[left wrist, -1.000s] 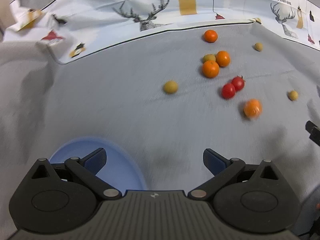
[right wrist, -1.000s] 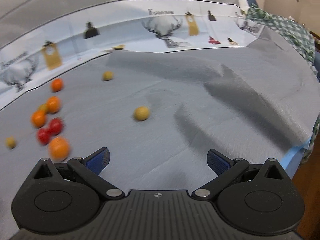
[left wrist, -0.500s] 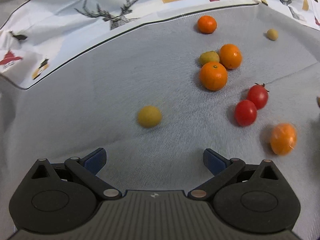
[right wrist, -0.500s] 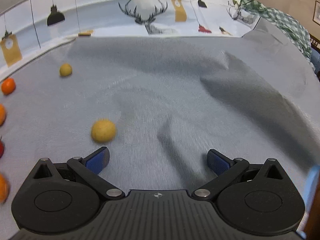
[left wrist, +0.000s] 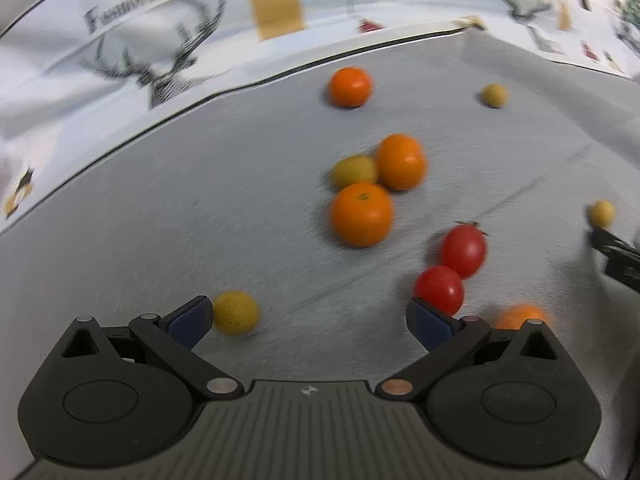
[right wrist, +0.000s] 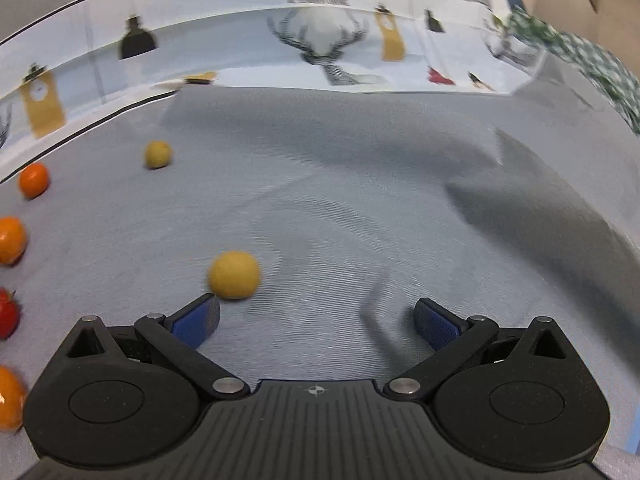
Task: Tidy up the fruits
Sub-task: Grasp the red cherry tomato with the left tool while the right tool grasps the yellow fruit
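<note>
**Grey cloth, fruit scattered, both claws wide**

Grey fabric covers the surface [left wrist: 160,240], with a white printed cloth [left wrist: 160,48] of deer heads and tags running along the far edge. Everything is a bit motion-blurred.

Left wrist view: the left claw [left wrist: 310,320] is spread wide with nothing between its fingers. A small yellow fruit [left wrist: 235,312] sits just beside the tip of its left finger — touching or not is hard to tell. Further out there's a cluster: a big orange [left wrist: 362,215], another orange [left wrist: 401,162] and a yellowish fruit [left wrist: 354,171] bunched together. Two red tomatoes [left wrist: 439,289] [left wrist: 463,251] lie side by side near the right finger, and a blurry orange [left wrist: 522,316] peeks out behind that finger's linkage. A lone orange [left wrist: 349,87] and a small yellow fruit [left wrist: 494,95] sit near the far edge.

Right wrist view: the right claw [right wrist: 316,320] is also spread open and empty. A yellow fruit [right wrist: 234,275] rests right at its left fingertip — the rest of the fruit trails off the left edge of that view. The fabric bunches into folds on the right side.
</note>
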Demonstrator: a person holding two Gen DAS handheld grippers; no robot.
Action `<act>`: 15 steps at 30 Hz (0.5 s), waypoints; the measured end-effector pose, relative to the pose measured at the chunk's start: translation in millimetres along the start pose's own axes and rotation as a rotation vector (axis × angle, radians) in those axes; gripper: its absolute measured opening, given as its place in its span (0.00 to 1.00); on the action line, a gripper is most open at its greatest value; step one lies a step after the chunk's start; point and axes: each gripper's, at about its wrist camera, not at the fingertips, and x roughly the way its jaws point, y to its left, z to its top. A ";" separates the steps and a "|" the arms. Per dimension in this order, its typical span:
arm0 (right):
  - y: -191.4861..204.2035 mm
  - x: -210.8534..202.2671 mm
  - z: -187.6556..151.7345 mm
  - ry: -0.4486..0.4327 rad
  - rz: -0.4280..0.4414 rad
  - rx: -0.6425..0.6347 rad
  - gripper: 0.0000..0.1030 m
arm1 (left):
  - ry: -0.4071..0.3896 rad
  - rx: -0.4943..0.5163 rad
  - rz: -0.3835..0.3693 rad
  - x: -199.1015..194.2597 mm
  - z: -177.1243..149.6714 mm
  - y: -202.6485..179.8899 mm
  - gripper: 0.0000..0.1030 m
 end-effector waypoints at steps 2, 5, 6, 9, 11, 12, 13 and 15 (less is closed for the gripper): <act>3.1 0.0 0.4 -0.005 0.010 -0.012 1.00 | -0.006 0.031 -0.032 -6.9 -0.2 -4.7 1.00; 6.8 1.5 0.6 -0.014 0.021 -0.017 1.00 | -0.024 0.044 -0.043 -18.0 -5.6 -9.5 1.00; 8.1 2.1 1.4 -0.016 0.026 -0.021 1.00 | -0.021 0.047 -0.063 -20.3 -7.0 -11.9 1.00; 11.2 2.1 2.0 -0.018 0.044 -0.032 1.00 | -0.006 0.091 -0.091 -22.8 -10.6 -25.2 1.00; 12.2 1.3 1.5 -0.018 0.049 -0.035 1.00 | 0.014 0.117 -0.092 -18.6 -13.2 -33.0 1.00; 12.4 1.3 1.2 -0.018 0.050 -0.034 1.00 | 0.033 0.122 -0.104 -15.7 -14.5 -36.4 1.00; 12.0 1.3 1.2 -0.018 0.052 -0.032 1.00 | 0.051 0.123 -0.121 -12.9 -16.0 -39.3 1.00; 12.0 1.7 1.0 -0.018 0.055 -0.030 1.00 | 0.065 0.125 -0.136 -8.8 -17.8 -45.3 1.00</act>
